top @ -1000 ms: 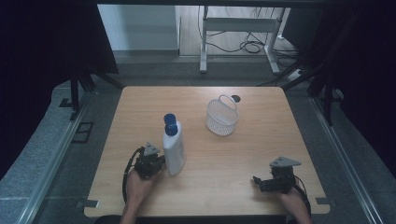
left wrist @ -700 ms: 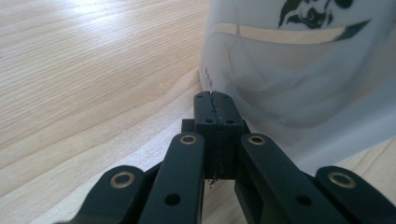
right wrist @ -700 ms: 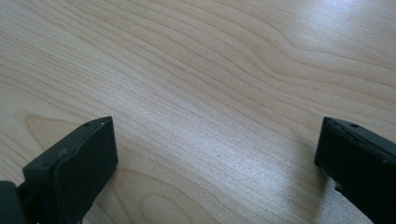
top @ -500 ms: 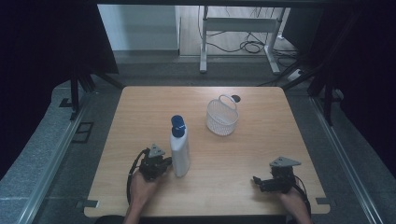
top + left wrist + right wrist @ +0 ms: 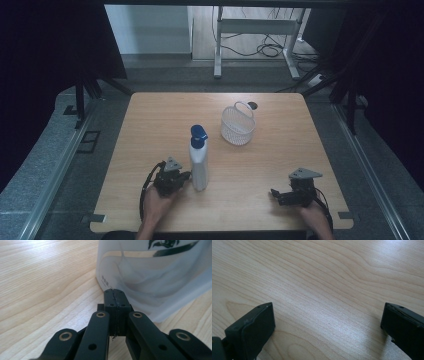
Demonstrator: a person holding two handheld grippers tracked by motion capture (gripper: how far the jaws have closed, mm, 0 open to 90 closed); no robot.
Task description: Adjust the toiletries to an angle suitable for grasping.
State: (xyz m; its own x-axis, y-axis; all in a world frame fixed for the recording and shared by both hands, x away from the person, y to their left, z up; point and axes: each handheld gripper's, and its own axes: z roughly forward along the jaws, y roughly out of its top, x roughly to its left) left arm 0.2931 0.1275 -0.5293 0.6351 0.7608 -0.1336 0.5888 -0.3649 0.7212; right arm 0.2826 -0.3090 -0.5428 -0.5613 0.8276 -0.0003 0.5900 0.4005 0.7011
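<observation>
The bottle [image 5: 199, 159] stands upright near the surface's [image 5: 280, 150] centre, shifted toward 3 o'clock since the earlier frame. Left tongs [image 5: 114, 291], clenched and empty, touch its base, having followed it. Right tongs [image 5: 328, 323], released, rest at 5 o'clock, unmoved. The basket [image 5: 238, 125] stays at 1 o'clock of the bottle.

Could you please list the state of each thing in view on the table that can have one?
White bottle: upright on the table, blue cap on, not gripped.
White basket: upright, handle up, looks empty.
Left gripper: jaws shut on nothing, tips right at the bottle's base.
Right gripper: jaws open wide over bare wood, nothing between them.
</observation>
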